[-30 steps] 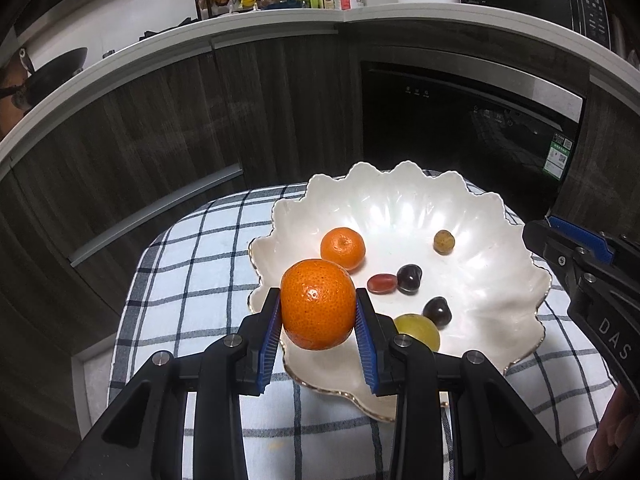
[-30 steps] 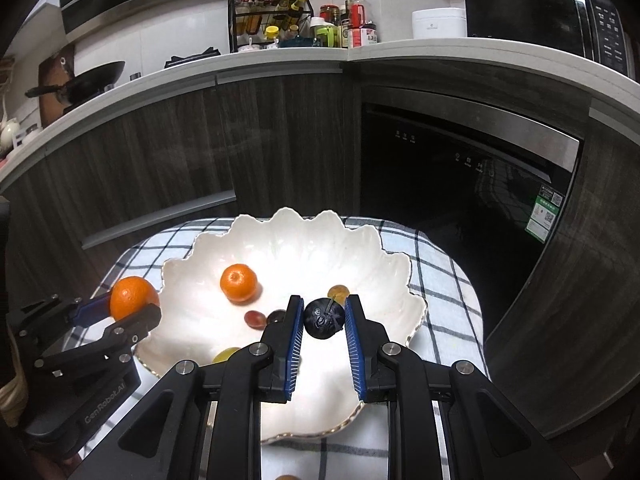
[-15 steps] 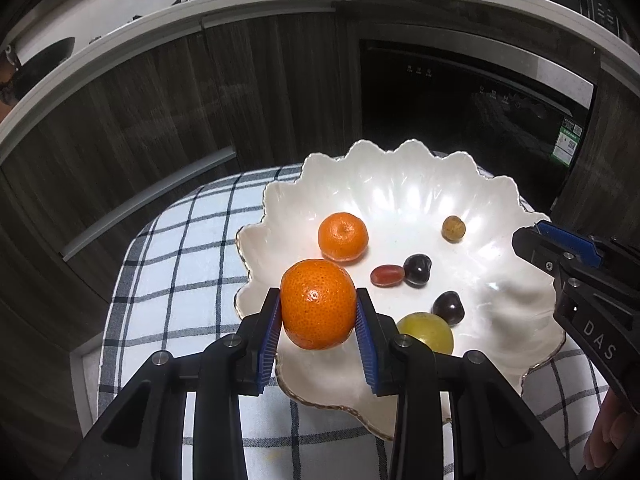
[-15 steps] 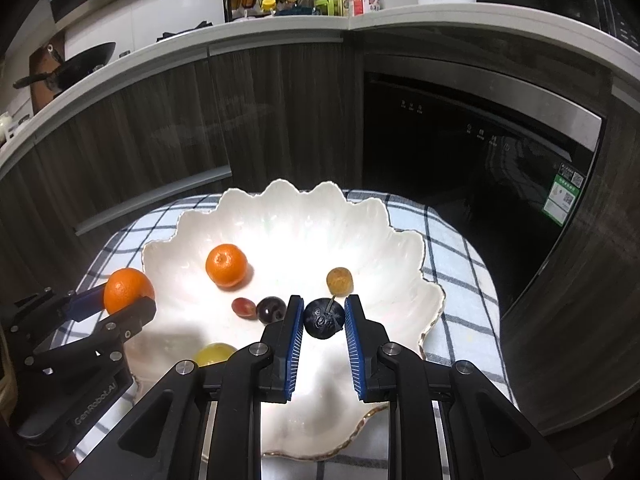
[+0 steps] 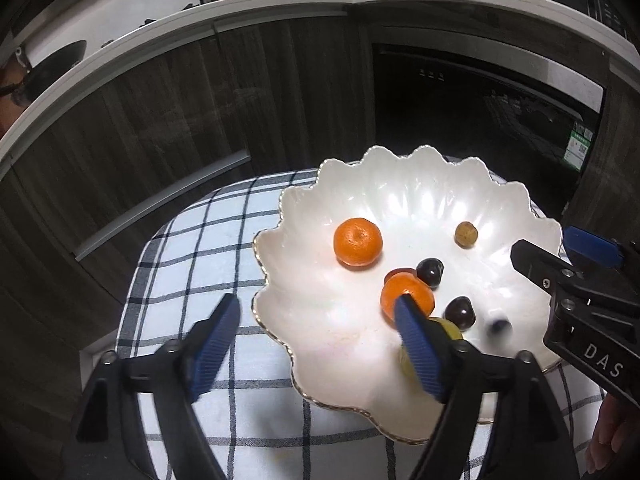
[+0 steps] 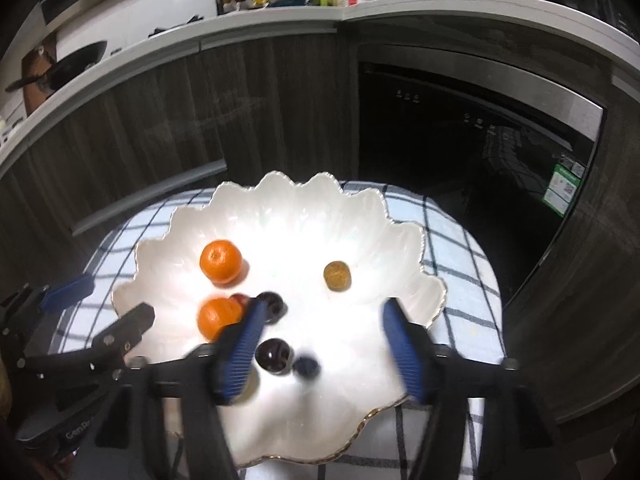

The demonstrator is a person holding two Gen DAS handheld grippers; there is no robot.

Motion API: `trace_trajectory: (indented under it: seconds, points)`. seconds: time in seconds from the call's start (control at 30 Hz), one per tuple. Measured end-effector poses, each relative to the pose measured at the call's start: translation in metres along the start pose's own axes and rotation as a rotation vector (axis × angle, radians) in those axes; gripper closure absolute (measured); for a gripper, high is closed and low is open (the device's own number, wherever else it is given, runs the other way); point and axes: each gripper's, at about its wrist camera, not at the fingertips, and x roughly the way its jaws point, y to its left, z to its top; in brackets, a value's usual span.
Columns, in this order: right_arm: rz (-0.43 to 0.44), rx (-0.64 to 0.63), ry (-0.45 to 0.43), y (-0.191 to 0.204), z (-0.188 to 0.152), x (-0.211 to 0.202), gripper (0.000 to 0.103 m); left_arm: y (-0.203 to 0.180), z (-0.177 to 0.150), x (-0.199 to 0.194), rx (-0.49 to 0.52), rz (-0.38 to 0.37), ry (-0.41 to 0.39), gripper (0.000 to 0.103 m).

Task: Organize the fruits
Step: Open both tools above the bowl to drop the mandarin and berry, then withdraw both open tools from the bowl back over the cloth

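Both my grippers have just been opening and neither pinches anything. The left gripper (image 5: 316, 322) has its fingers spread wide, nothing between the pads. The tangerine (image 5: 406, 294) sits in the bowl (image 5: 304, 216), partly behind my right-hand pad, around the bowl's middle. The right gripper (image 6: 322, 340) is spread too, with a blurry dark berry (image 6: 306, 367) lying in the bowl between the fingers, touching neither pad.

Rest of the fruit, going by the right wrist view with the bowl as the clock: a second tangerine (image 6: 221, 261) at about 10 o'clock, a small brown fruit (image 6: 337, 276) at roughly 1 o'clock, a dark grape (image 6: 273, 306) near the centre, just beside a reddish grape (image 6: 240, 300) that touches the dropped tangerine. Another dark grape (image 6: 273, 354) sits right next to the berry, toward 7 o'clock. In the left wrist view a green grape (image 5: 450, 330) peeks out behind my finger, just beside the dropped tangerine.

The bowl stands on a checked cloth (image 5: 192, 264).
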Motion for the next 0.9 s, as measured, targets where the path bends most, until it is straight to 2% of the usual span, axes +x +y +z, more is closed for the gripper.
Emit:
trace_trajectory:
  seconds: [0.13,0.2,0.27,0.9]
  points:
    - [-0.015,-0.006,-0.011,0.001,0.002,-0.004,0.032,0.001,0.001,-0.005,0.001,0.017,-0.015,0.009]
    - [-0.021,-0.005,-0.014,0.001,0.002,-0.006,0.026,0.002,0.001,-0.007,-0.006,0.022,-0.017,0.006]
    - [-0.027,0.0,-0.024,0.001,0.003,-0.009,0.025,0.002,0.002,-0.009,-0.008,0.027,-0.02,0.002]
    - [-0.038,-0.006,-0.072,0.005,0.008,-0.037,0.024,0.008,0.005,-0.034,-0.019,0.039,-0.048,0.002]
